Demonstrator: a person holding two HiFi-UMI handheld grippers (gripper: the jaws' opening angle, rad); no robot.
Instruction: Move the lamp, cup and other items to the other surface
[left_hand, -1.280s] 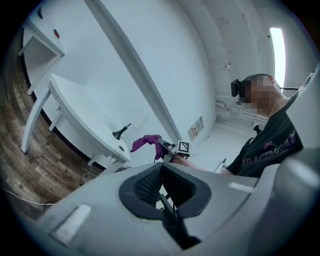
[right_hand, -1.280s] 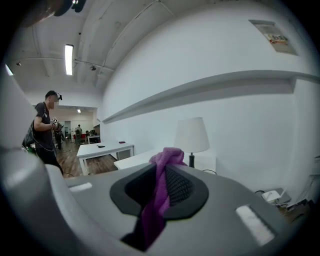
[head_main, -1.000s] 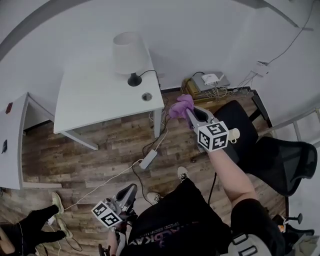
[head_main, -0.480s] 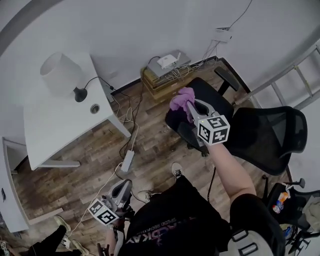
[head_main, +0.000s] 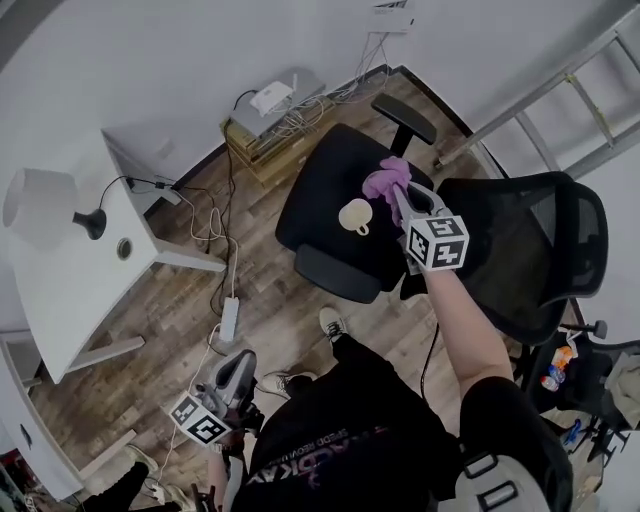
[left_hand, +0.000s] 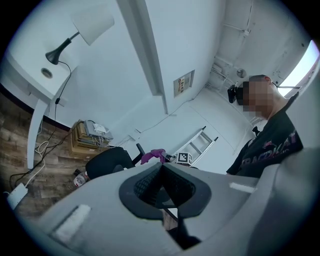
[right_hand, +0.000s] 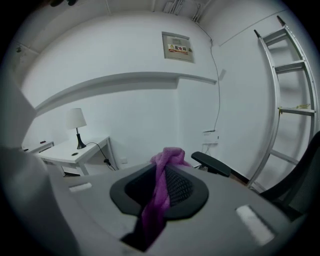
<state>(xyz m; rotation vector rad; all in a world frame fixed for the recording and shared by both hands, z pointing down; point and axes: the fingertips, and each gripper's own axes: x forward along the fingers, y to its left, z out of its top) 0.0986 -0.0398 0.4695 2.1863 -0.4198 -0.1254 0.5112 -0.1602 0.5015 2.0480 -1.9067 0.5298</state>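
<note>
Head view: purple cloth (head_main: 385, 180) is pinched in right gripper (head_main: 398, 193) jaws over chair seat (head_main: 320, 195), near cup (head_main: 355, 215). Judged soft, light, limp; best taken at a bunched fold. Left gripper (head_main: 241, 366) jaws are closed, empty.

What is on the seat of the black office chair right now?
A cream cup sits on the seat, apparently alone. The right gripper, shut on a purple cloth, covers the seat's right edge in the head view, so that strip cannot be checked.
</note>
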